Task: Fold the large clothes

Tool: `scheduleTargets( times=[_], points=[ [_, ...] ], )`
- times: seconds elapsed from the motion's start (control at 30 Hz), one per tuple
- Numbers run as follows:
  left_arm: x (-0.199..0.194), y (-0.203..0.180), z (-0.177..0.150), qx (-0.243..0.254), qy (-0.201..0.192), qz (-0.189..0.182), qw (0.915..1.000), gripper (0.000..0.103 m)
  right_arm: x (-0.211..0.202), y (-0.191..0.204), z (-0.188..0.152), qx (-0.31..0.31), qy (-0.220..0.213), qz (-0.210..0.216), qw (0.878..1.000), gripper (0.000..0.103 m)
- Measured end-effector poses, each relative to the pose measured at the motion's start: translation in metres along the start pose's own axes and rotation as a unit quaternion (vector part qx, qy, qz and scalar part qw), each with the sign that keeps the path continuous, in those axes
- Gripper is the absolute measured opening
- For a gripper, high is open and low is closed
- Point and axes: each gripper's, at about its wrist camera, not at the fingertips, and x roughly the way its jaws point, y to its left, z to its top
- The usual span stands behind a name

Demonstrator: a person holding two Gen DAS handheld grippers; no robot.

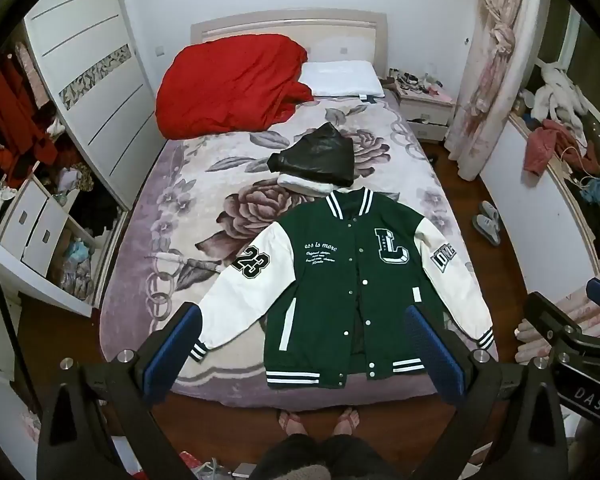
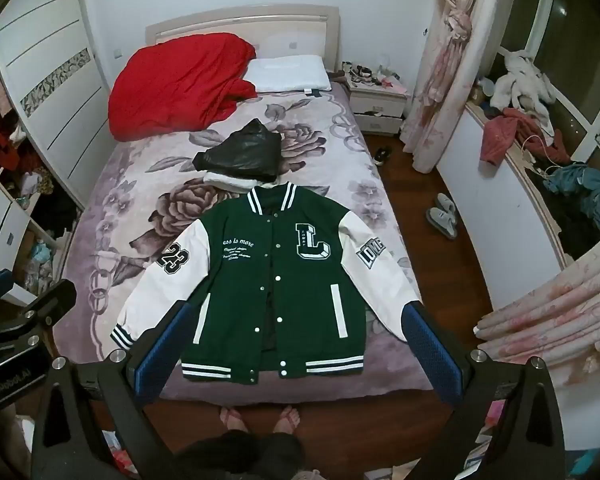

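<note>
My left gripper (image 1: 304, 344) and right gripper (image 2: 296, 344) are wide open, holding nothing. The slippery white sleeves (image 2: 172, 276) of the green varsity jacket (image 1: 340, 276) might slide out when I pinch them.

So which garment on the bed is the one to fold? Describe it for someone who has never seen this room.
Find the bed with the flowered cover. At its foot end, nearest the person, lies the jacket, spread flat, front up. It alone is green with white sleeves, unlike the folded black garment beyond its collar and the red quilt by the pillow.
</note>
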Motion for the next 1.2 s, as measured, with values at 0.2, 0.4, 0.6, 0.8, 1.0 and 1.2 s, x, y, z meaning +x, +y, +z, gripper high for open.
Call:
scheduleTargets(
  times=[0.2,0.4,0.6,0.8,1.0,1.2],
  points=[
    [-0.001,-0.004,0.009,-0.002,-0.002,0.004,1.0,0.103,-0.003,-0.003,0.0,0.002,-0.004,0.003,1.0,0.103],
    [-0.006,-0.003,0.007,0.001,-0.009,0.001,1.0,0.103,-0.005,-0.005,0.001,0.001,-0.006,0.003,1.0,0.103],
    [-0.004,-0.007,0.011,-0.001,-0.007,0.001,1.0,0.103,-0.007,-0.007,0.001,0.002,-0.007,0.002,1.0,0.103],
    [-0.007,-0.007,0.006,0.002,-0.013,0.001,0.9999,0.103,-0.008,-0.009,0.003,0.002,-0.007,0.001,1.0,0.103],
    [-0.012,-0.005,0.011,0.001,-0.013,-0.001,0.9999,0.103,-0.014,-0.011,0.007,0.002,-0.006,0.001,1.0,0.103],
    [-0.012,-0.005,0.009,0.001,-0.014,-0.001,0.9999,0.103,-0.012,-0.009,0.006,0.003,-0.005,0.001,1.0,0.103]
  ],
)
